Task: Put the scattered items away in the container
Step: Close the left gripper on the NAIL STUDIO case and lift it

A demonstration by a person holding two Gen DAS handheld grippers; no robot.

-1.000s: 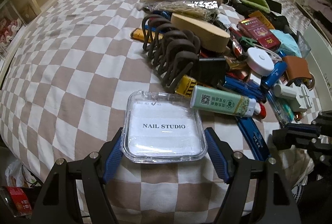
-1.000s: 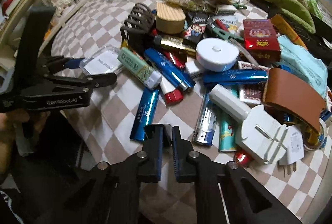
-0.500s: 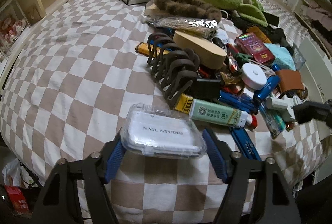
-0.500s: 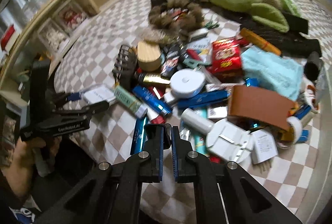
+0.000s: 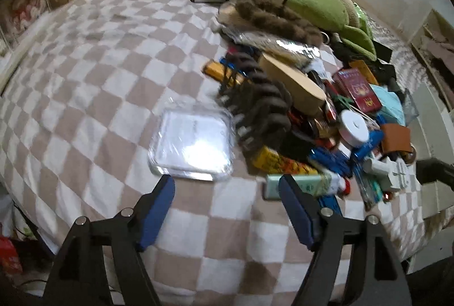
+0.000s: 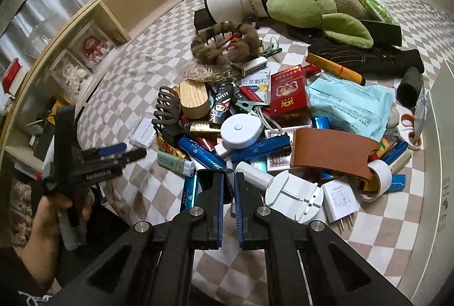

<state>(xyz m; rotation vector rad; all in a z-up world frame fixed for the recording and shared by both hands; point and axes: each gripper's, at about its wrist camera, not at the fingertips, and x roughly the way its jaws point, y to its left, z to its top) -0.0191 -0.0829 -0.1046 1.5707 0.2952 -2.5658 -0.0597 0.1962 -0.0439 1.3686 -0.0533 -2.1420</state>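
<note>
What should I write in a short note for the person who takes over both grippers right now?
Left gripper: jaws opening, nothing between them; the clear nail box lies on the checkered bedcover just ahead.
Right gripper: shut, empty, above the pile of small items.
Done: nothing visibly packed; no container is clearly in view.
Left: pick up the box and the pile.

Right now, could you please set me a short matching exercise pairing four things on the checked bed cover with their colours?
Things:
1. plush toy
2. round tape measure
3. cigarette box
4. claw hair clip

Colours:
A. white
B. dark brown
C. green
D. red

Pairs: 1-C, 2-A, 3-D, 4-B
</note>
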